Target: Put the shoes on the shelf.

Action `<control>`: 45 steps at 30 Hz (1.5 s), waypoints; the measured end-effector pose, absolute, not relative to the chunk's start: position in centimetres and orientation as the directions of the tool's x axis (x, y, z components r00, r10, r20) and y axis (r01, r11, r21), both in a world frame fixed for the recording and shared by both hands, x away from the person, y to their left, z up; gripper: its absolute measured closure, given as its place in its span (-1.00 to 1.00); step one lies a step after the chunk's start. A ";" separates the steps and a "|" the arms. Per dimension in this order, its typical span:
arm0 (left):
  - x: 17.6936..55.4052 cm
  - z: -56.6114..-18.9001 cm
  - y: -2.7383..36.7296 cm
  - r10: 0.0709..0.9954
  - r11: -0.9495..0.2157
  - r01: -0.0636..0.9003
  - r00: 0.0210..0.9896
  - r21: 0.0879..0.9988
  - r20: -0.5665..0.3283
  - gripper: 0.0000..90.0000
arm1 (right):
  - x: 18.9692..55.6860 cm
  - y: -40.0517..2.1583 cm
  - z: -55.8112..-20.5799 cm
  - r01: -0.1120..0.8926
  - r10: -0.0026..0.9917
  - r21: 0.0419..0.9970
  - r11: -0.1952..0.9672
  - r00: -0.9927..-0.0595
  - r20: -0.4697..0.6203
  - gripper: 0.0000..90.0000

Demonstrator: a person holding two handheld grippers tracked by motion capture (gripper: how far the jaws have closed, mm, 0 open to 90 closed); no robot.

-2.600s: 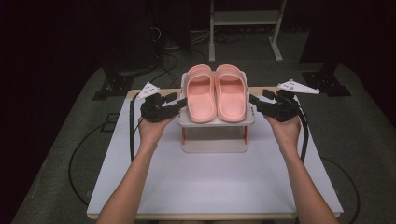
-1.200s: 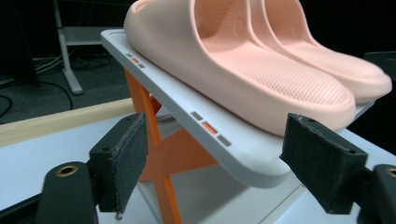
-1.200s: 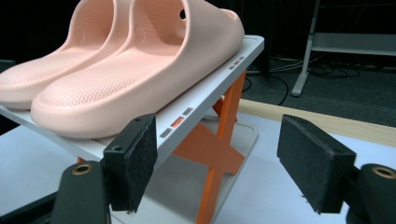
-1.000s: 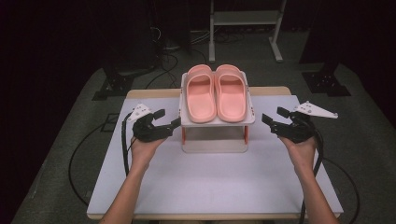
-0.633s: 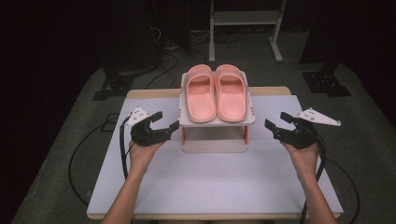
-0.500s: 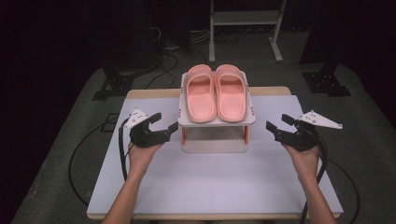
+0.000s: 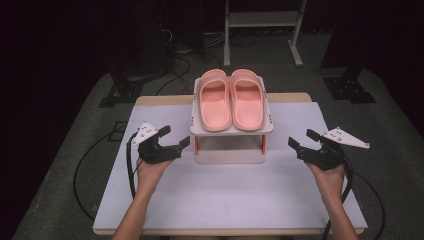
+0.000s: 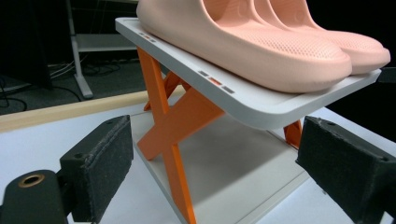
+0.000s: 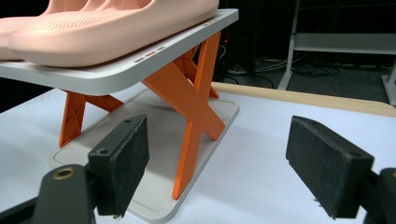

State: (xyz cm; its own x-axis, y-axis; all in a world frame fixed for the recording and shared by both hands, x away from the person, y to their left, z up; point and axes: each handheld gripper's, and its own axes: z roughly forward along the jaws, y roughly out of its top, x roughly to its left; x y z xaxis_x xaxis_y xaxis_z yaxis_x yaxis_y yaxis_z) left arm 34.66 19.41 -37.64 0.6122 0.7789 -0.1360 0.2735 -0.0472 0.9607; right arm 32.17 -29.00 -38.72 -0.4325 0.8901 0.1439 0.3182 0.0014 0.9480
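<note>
Dark floor and black curtains ring a white table (image 7: 225,200) with a wooden far edge; a metal frame (image 7: 262,20) stands at twelve o'clock and cables trail over the grey mat at nine. No brand or writing can be read; small grey and orange marks on the rack's edge are too small to make out. At the table's centre a white rack (image 7: 231,131) on orange crossed legs (image 8: 173,126) carries a pair of pink slippers (image 7: 231,100); both gripper views cut their tops off. At nine o'clock of the rack the left gripper (image 7: 175,139), at three o'clock the right gripper (image 7: 302,140); each has just been spreading its jaws, which stand wide with nothing between them.
</note>
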 end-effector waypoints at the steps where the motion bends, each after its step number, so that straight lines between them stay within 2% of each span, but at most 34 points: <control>1: 34.6 -37.7 19.4 0.779 -0.051 0.274 0.613 0.960 -0.133 -0.78 | 32.1 -29.1 -38.8 0.315 0.891 0.949 0.002 -0.431 0.141 -0.55; 21: 33.3 -39.2 20.1 0.793 -0.057 0.271 0.597 0.961 -0.121 -0.88 | 30.4 -30.1 -40.6 0.316 0.896 0.949 -0.002 -0.420 0.141 -0.60; 45: 31.9 -40.7 20.3 0.796 -0.049 0.278 0.590 0.959 -0.131 -0.91 | 28.5 -31.0 -43.2 0.338 0.895 0.941 -0.011 -0.416 0.160 -0.60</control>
State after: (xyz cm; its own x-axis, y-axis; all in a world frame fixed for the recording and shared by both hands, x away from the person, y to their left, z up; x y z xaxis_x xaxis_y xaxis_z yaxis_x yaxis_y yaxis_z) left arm 31.90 20.34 -40.71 0.5904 0.7965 -0.1308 0.2781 -0.0487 0.9593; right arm 28.49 -31.00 -43.23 -0.4164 0.8950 0.1601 0.3381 -0.0111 0.9410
